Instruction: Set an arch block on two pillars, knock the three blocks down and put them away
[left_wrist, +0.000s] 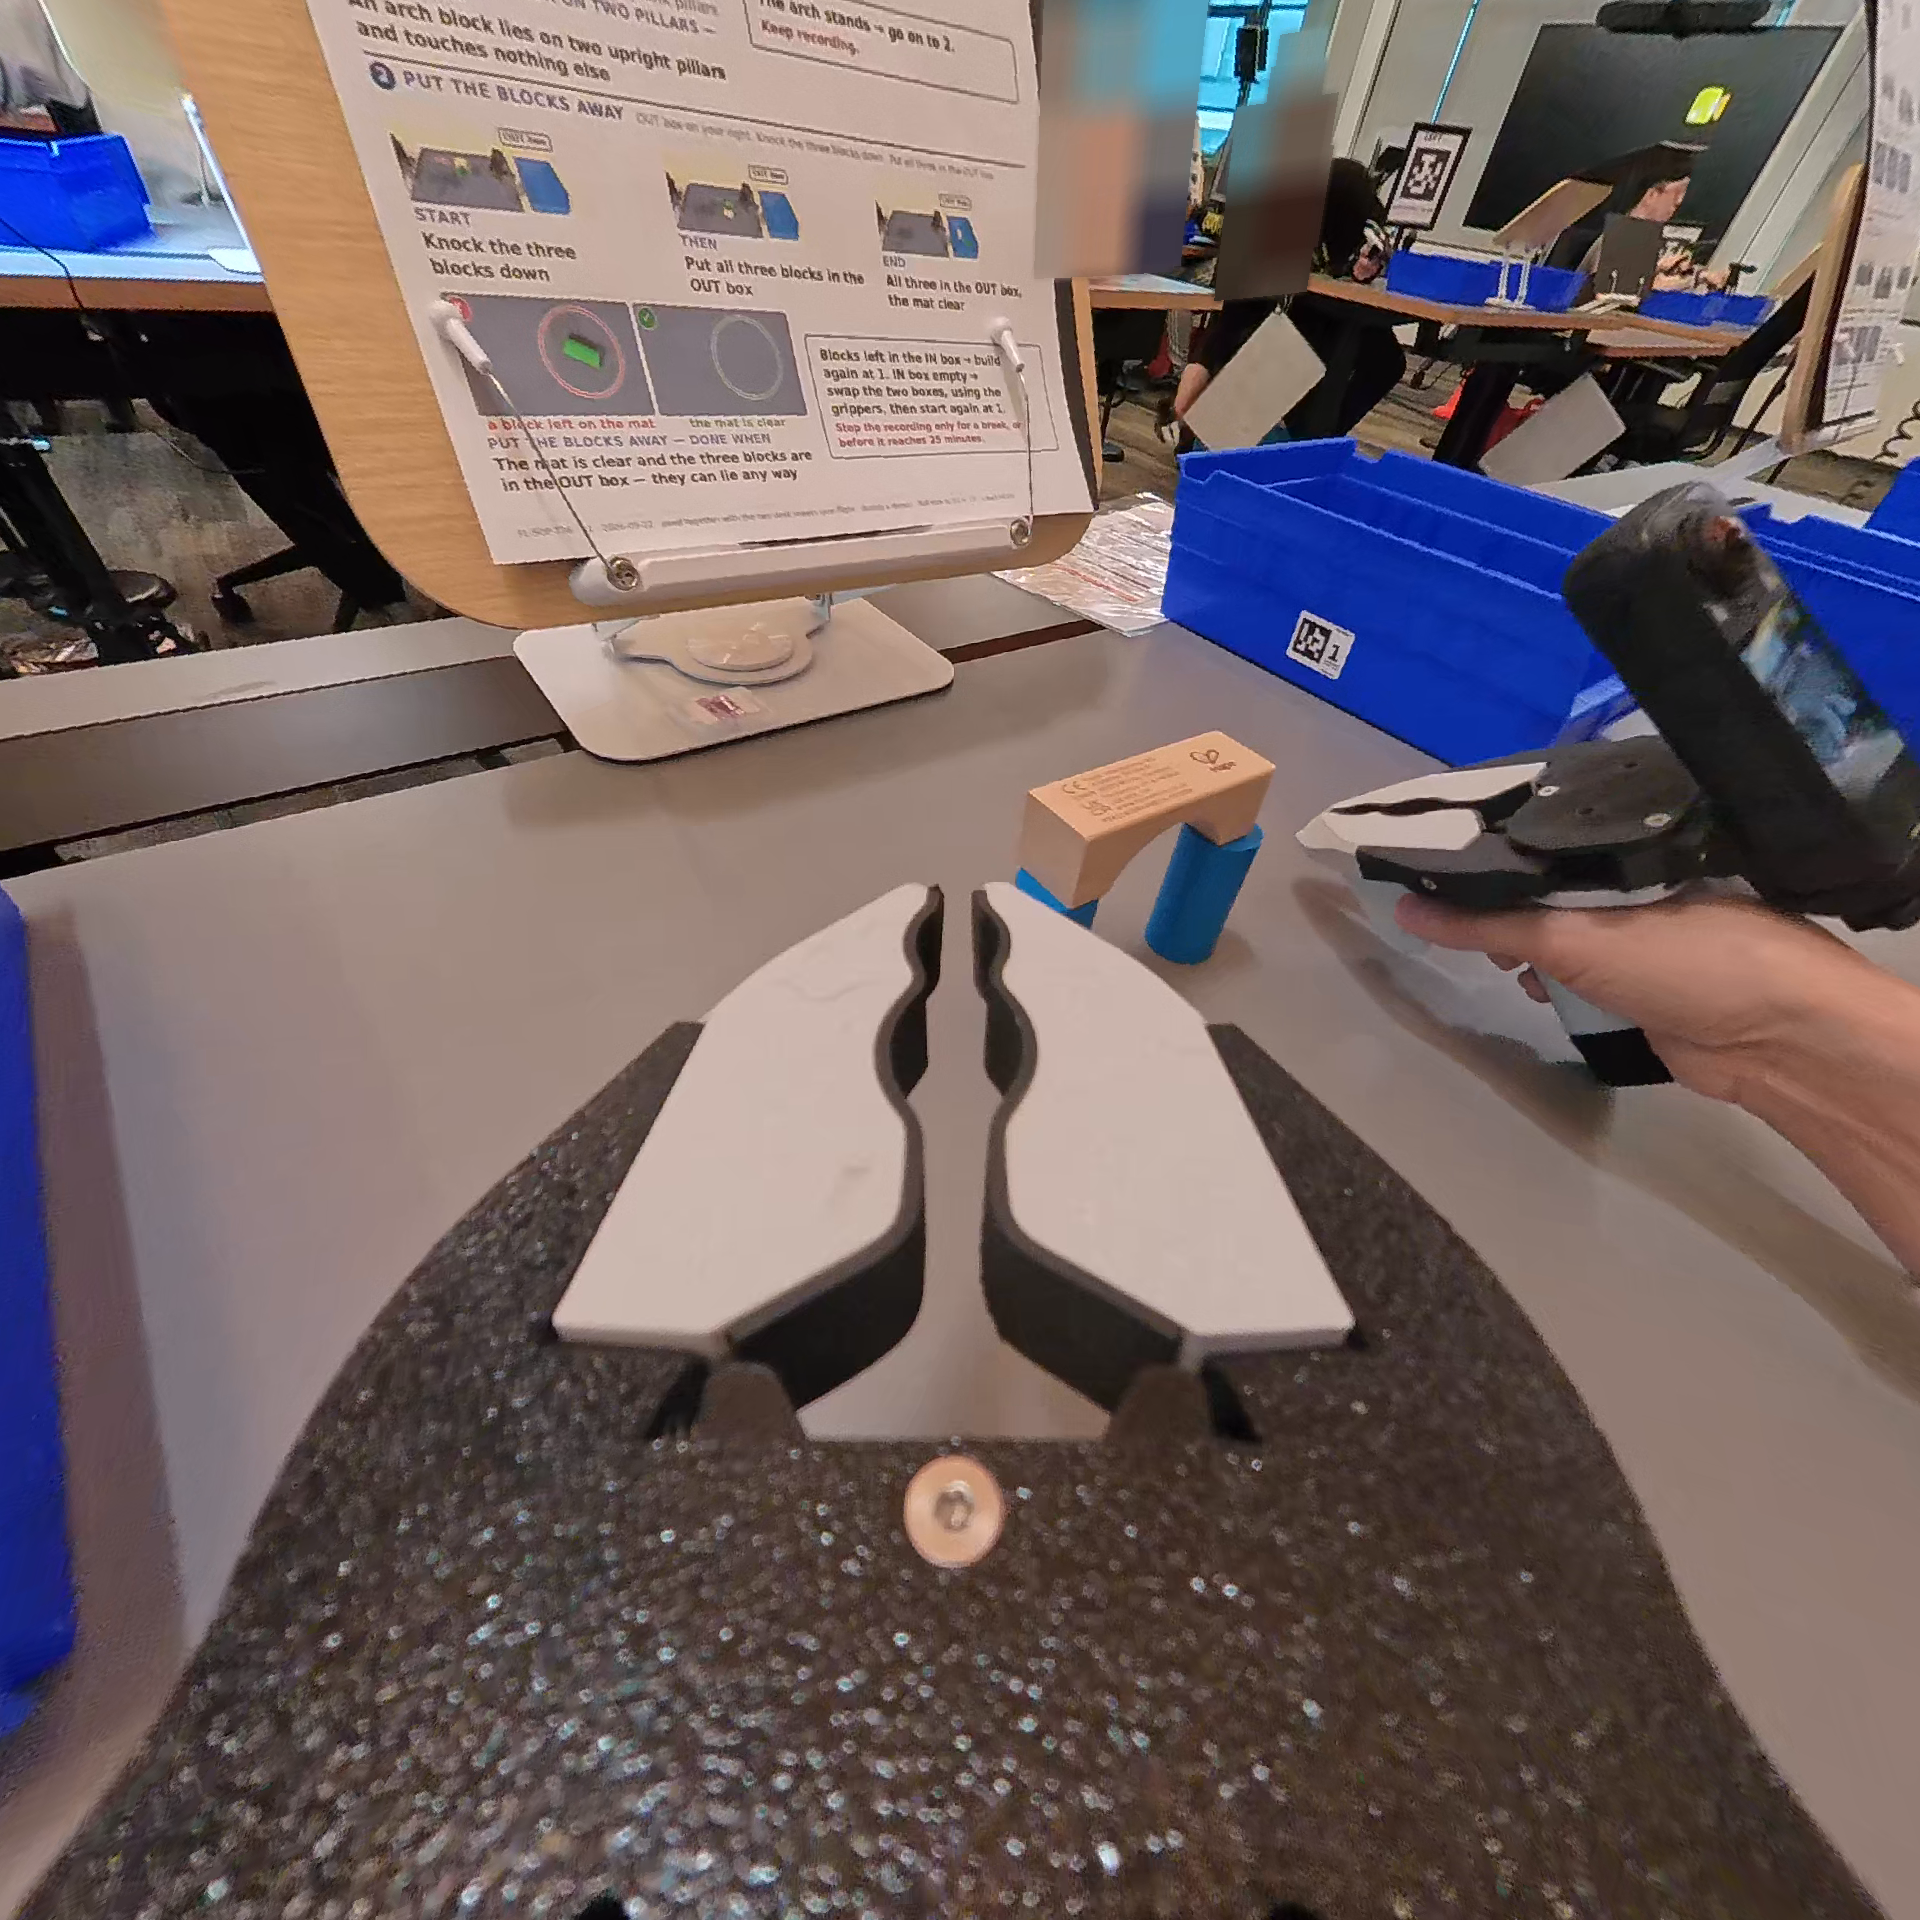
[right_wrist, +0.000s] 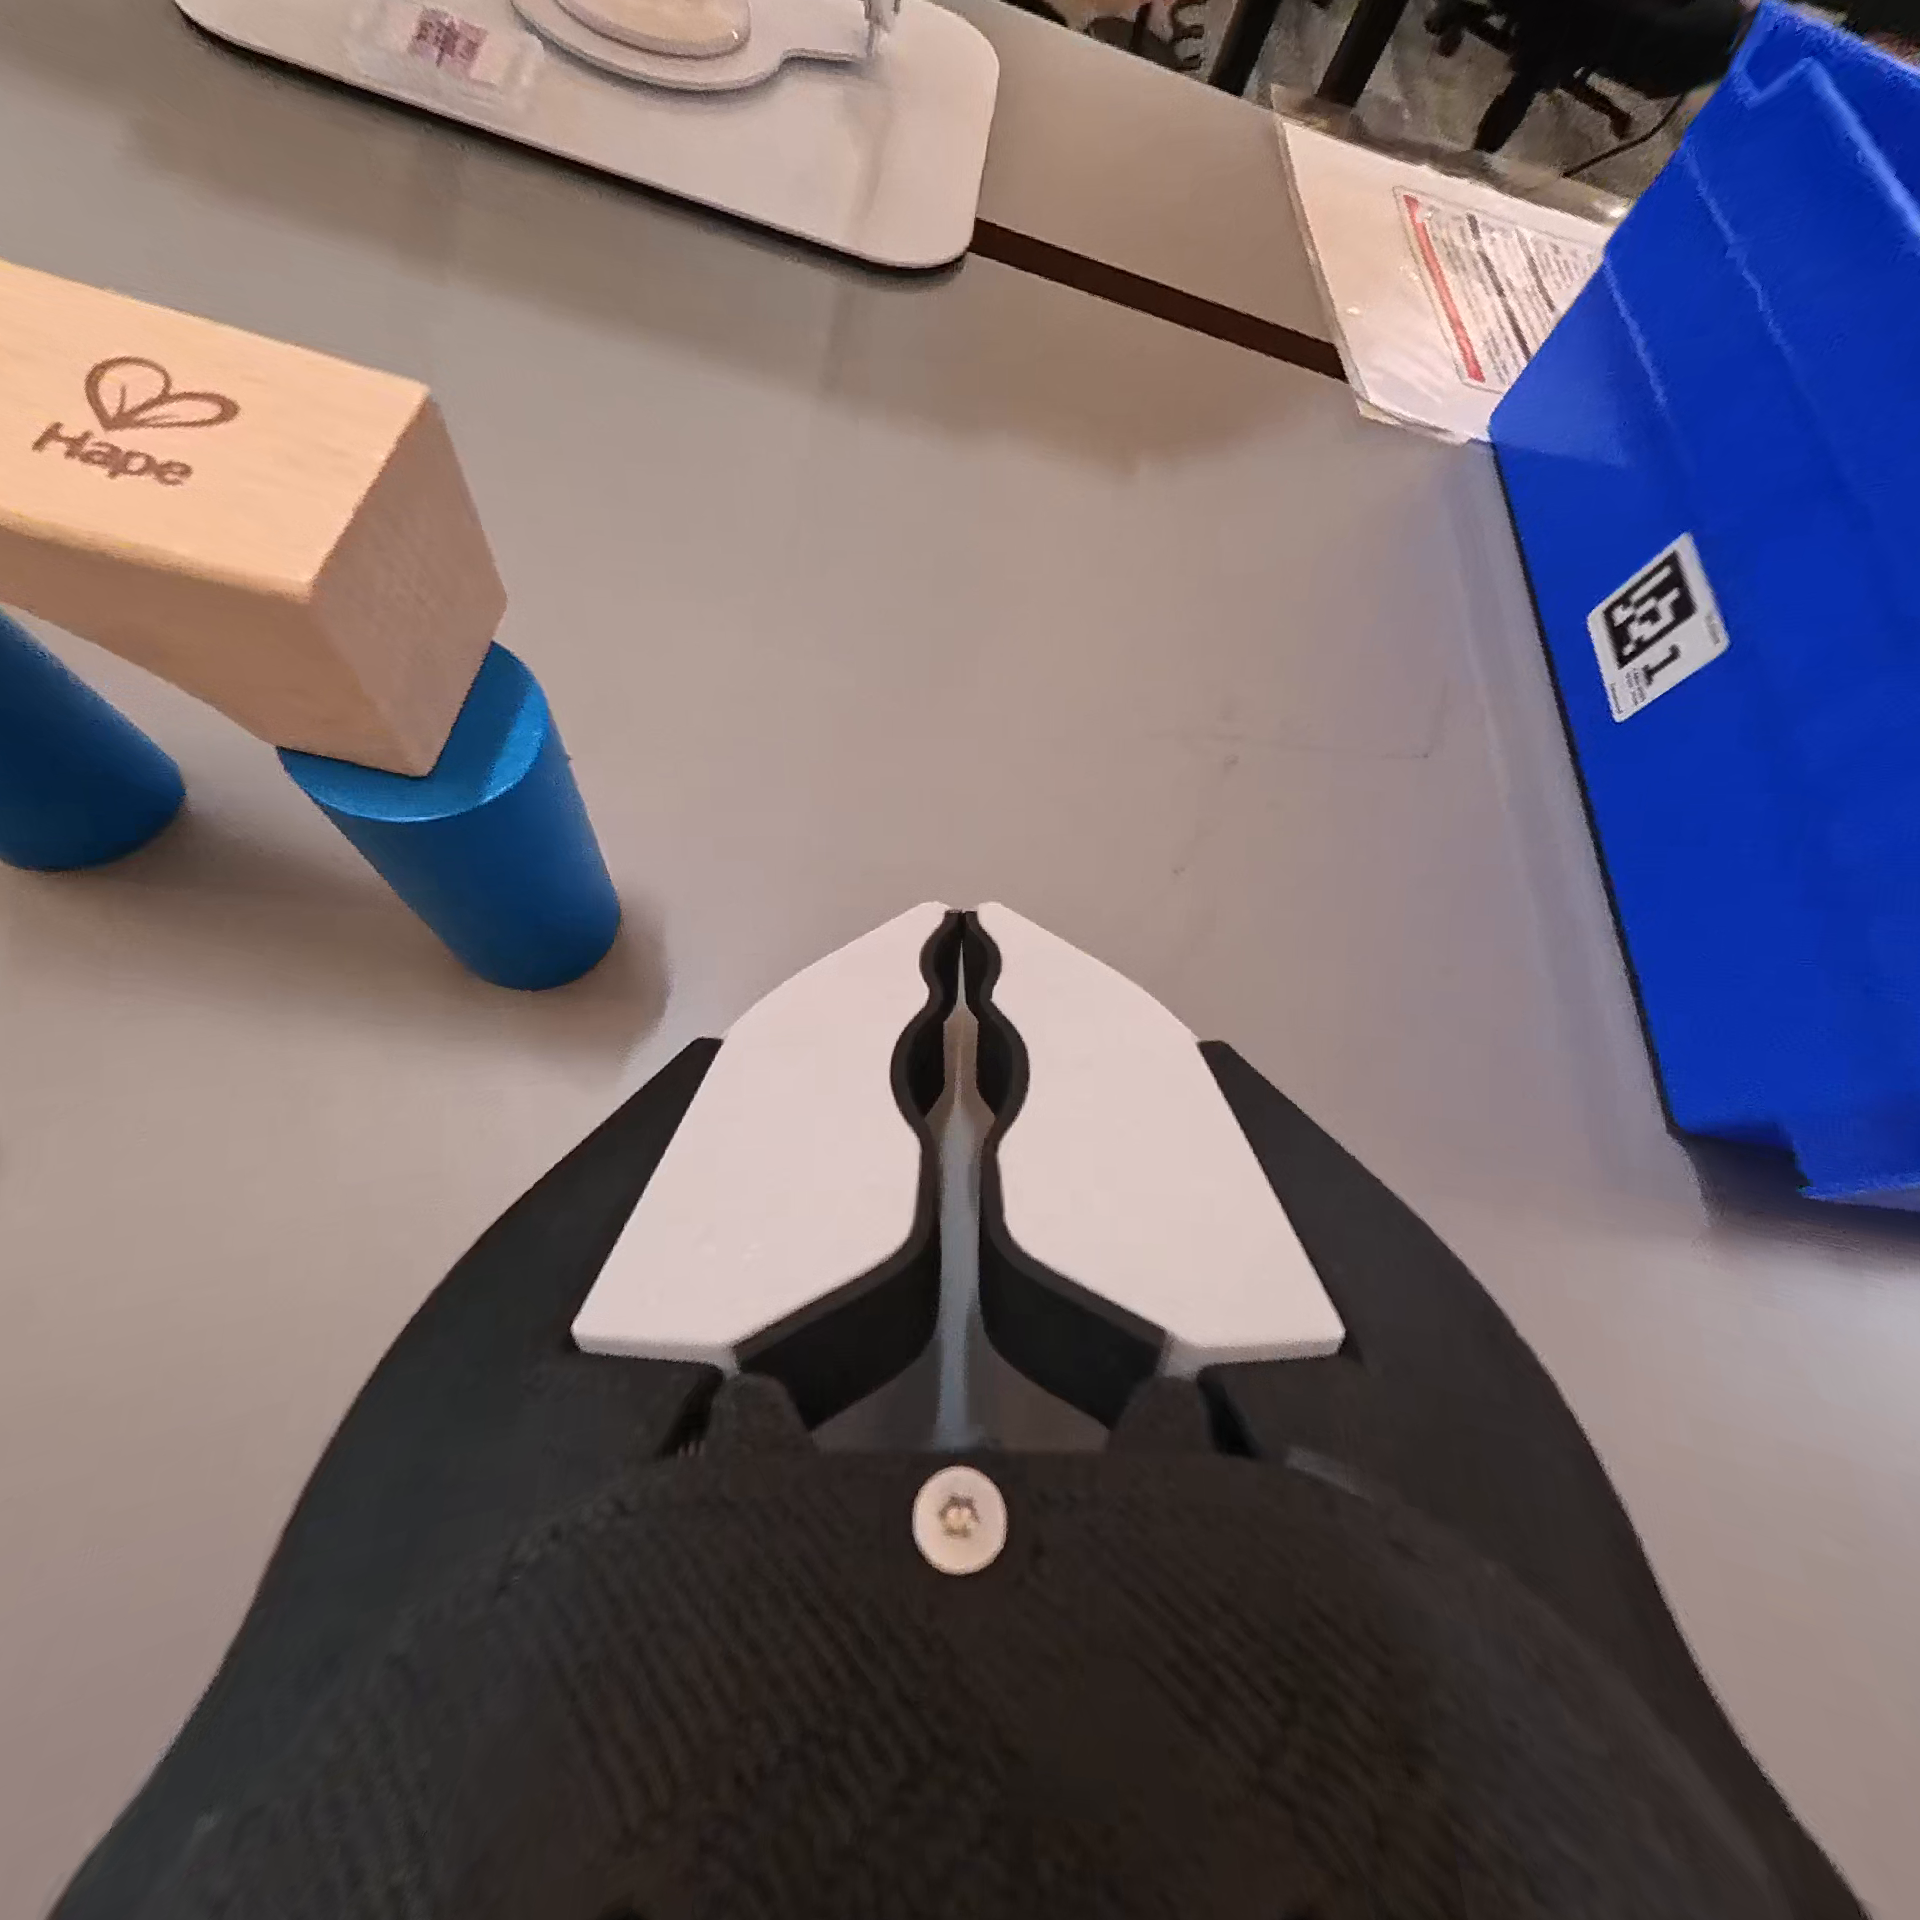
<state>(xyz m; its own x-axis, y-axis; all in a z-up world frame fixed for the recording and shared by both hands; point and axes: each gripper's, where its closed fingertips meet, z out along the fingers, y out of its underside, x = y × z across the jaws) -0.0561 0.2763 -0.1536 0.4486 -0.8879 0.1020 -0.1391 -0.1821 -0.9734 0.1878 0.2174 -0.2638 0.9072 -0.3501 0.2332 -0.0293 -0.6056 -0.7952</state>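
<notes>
Left wrist view, left gripper (left_wrist: 957, 902) fingers narrow gap, empty, wooden arch (left_wrist: 1143, 821) on blue cylinders (left_wrist: 1200, 894) just beyond tips, right gripper (right_wrist: 963, 914) tips together, holding nothing, blue bin (right_wrist: 1745, 644) to right.

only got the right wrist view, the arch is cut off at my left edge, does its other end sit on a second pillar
Observer: Yes. The left wrist view shows the arch block resting on two blue pillars, the near pillar and a far pillar. The far one is partly hidden behind a finger of the left gripper.
Operator: where's the left gripper, not in my view at all
Observer: The left gripper is held over the grey table, short of the arch. Its fingers are a narrow gap apart with nothing between them.
</notes>
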